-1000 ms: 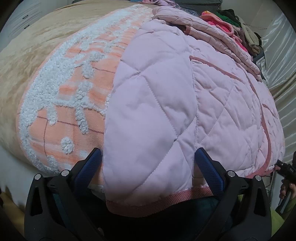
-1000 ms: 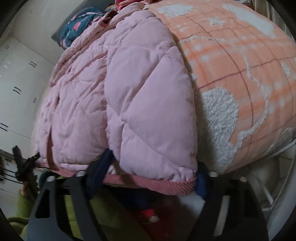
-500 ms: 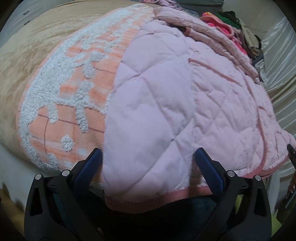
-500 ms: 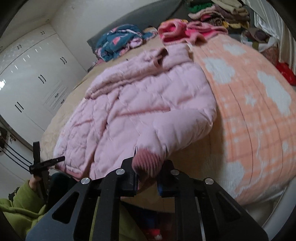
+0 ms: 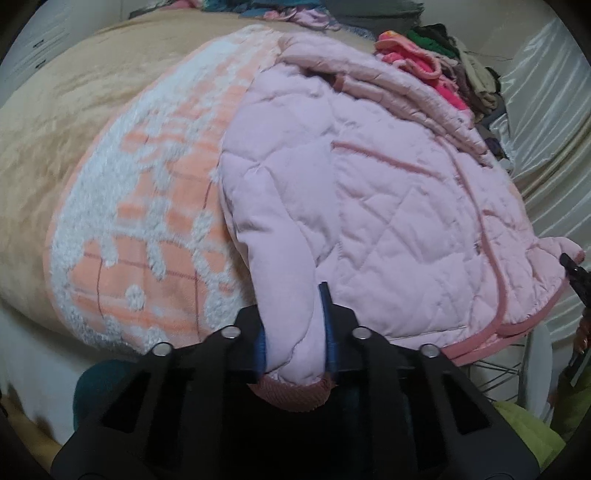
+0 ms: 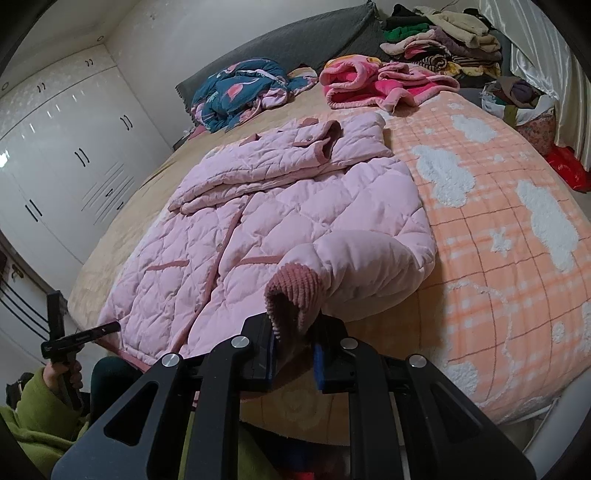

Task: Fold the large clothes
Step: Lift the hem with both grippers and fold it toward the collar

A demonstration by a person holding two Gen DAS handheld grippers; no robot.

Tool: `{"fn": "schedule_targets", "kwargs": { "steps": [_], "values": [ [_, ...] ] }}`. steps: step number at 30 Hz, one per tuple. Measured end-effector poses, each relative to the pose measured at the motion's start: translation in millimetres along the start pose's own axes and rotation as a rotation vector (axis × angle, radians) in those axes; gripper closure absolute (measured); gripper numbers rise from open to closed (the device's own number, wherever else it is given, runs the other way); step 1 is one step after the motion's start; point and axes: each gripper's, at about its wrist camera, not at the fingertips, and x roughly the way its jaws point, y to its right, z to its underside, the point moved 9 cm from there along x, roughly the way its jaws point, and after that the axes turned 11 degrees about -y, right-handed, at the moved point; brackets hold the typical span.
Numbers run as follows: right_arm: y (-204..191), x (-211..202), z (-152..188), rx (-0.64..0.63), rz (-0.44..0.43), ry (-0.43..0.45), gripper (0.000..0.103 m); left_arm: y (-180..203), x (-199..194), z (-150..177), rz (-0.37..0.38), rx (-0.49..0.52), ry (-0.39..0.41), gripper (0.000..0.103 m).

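Observation:
A pink quilted jacket (image 6: 277, 221) lies spread on the bed, collar at the far end. My right gripper (image 6: 295, 343) is shut on the ribbed cuff (image 6: 295, 288) of its near sleeve, which hangs lifted and bent over the jacket's front. In the left wrist view the jacket (image 5: 388, 206) fills the middle. The jaws of my left gripper (image 5: 295, 332) are closing, and their blue pads pinch a bunched fold at the jacket's ribbed bottom edge (image 5: 291, 395). The left gripper (image 6: 81, 336) also shows at the jacket's near left corner, held by a hand.
An orange plaid blanket with fluffy white clouds (image 6: 498, 221) lies under the jacket's right side, over a tan bedspread (image 5: 55, 110). Far end: a blue patterned garment (image 6: 240, 88), a pink fleece (image 6: 376, 81), stacked clothes (image 6: 443, 33). White wardrobes (image 6: 55, 147) stand left. A green sleeve (image 6: 29, 417) is near.
The left jaws went from wide open to pinched on the jacket's bottom edge. The right gripper shut on the cuff and rose, lifting the sleeve off the bed.

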Motion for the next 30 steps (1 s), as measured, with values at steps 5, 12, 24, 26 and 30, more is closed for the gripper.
{"fn": "schedule_targets", "kwargs": {
  "steps": [5,12,24,26,30],
  "values": [
    [-2.2,-8.5,-8.2,0.000,0.002,0.036,0.089,15.8,-19.7,-15.8,0.008,0.043,0.048,0.092],
    [-6.0,-26.1,-31.5,-0.006,-0.004,0.098,0.089,27.4,-45.8,-40.6,0.036,0.047,0.123,0.093],
    [-17.6,-44.7,-74.5,-0.049,-0.007,0.184,0.089,49.2,-82.1,-79.1,0.045,0.057,0.216,0.093],
    [-17.1,-45.2,-79.6,-0.047,-0.007,0.188,0.090,52.6,-86.8,-85.6,0.047,0.060,0.228,0.093],
    [-13.5,-48.1,-91.4,-0.027,-0.011,0.205,0.090,60.0,-96.4,-98.5,0.061,0.064,0.255,0.093]
  ]
}}
